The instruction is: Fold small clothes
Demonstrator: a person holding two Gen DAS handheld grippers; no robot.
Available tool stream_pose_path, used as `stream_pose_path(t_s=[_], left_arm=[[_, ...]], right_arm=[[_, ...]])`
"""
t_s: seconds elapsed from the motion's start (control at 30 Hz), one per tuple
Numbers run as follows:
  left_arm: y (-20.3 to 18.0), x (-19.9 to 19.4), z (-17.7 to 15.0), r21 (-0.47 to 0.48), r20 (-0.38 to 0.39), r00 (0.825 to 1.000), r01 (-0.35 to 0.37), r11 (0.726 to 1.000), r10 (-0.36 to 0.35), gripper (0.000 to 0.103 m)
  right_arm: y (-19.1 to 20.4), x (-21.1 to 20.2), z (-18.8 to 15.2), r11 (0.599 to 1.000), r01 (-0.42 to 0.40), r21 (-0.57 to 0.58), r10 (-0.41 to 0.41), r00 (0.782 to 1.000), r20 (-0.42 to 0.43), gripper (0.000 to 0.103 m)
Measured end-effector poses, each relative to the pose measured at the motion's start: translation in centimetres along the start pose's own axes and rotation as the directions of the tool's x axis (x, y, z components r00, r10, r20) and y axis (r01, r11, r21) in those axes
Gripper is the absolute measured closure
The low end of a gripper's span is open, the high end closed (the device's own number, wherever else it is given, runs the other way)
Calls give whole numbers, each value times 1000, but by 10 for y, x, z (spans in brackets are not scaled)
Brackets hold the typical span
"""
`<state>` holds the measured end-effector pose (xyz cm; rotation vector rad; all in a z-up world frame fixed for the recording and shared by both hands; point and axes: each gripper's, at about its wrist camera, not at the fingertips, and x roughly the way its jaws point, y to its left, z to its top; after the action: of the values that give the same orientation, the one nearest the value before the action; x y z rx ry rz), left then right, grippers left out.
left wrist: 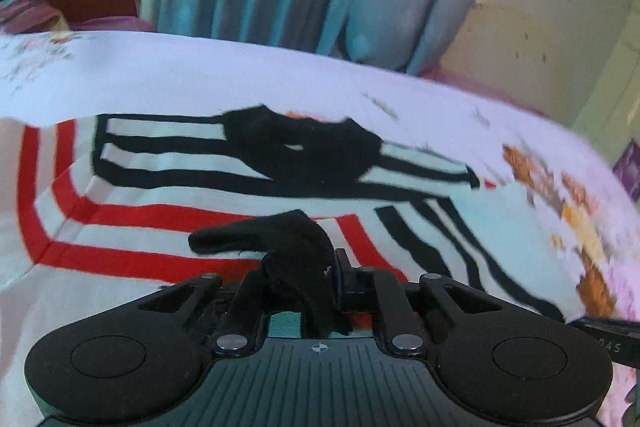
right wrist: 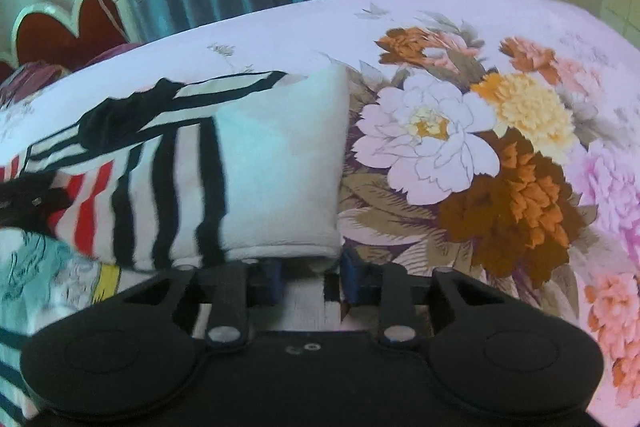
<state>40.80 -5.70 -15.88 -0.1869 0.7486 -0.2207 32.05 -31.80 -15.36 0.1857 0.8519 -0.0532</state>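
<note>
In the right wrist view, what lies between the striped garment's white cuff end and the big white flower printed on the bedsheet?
Nothing loose: only printed bedsheet separates the garment from the white flower, seen in the right wrist view.

Red-and-black-striped white garment (left wrist: pixel 168 195), floral bedsheet (right wrist: pixel 500 155)

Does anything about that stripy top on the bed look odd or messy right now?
Nothing is damaged. The striped top lies unevenly on the flowered bedsheet, its black collar bunched up. The left gripper pinches a black bit of fabric; the right gripper clamps the white hem.
</note>
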Motion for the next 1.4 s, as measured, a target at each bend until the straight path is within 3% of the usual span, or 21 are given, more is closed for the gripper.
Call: stream_pose_path(t_s=[0.03,0.17,0.23,0.33,0.37,0.43,0.5,0.6,0.7,0.77,0.87,1.0,1.13,1.2,1.23,1.27,1.33,1.4], left_arm=[[3,-3,1,-10,15,1000,1,1000,0,91],[16,-26,7,-24,141,990,-9,1000,12,92],[22,-30,8,8,169,984,-55,998,53,91],[38,2,1,-11,-30,998,-60,998,59,87],[42,5,-2,-14,-45,997,-62,998,61,82],[46,1,-2,-19,-22,995,-101,995,101,45],[55,-7,0,-47,2,990,-143,989,143,29],[72,-17,0,-73,6,985,-171,983,171,29],[86,-28,-8,-104,26,958,-281,954,285,29],[91,-41,-9,-150,71,947,-300,942,313,29],[76,-45,-5,-83,99,960,-253,964,261,29],[52,-28,-1,-26,59,987,-151,988,152,29],[35,-2,-9,33,20,988,-156,987,156,29],[35,10,-15,40,-15,985,-173,984,173,29],[32,11,-18,52,-5,984,-177,983,178,28],[30,11,-19,66,-1,983,-184,981,184,28],[28,13,-17,67,-7,982,-188,980,189,28],[28,10,-16,57,-13,981,-192,980,193,28]], right_arm=[[-1,0,1,1000,-4,11,4,1000,2,87],[1,-15,6,999,-31,15,30,998,57,89],[4,-25,6,999,-33,-9,33,995,92,89],[1,-6,-2,1000,-5,-7,5,1000,7,89],[-1,-2,-4,1000,-9,9,9,1000,-14,89],[0,-3,-5,1000,0,-5,0,1000,-17,88],[-1,-4,-5,1000,-5,-19,4,999,-35,86],[-7,-18,-6,999,-31,-16,30,999,-43,80],[-14,-37,-4,999,-54,5,54,999,-8,74],[-16,-37,7,999,-47,-1,47,999,13,65],[-22,-22,27,999,-49,18,49,998,26,63],[-24,10,56,996,-82,44,82,996,17,63],[-22,50,80,991,-108,80,109,994,-7,63],[-19,66,91,987,-128,96,129,992,-8,66],[-18,72,96,987,-130,95,131,991,-7,76],[-16,79,99,988,-128,86,129,992,-6,79],[-14,88,103,991,-112,77,113,994,-10,87],[-17,89,103,996,-67,64,66,998,14,89]])
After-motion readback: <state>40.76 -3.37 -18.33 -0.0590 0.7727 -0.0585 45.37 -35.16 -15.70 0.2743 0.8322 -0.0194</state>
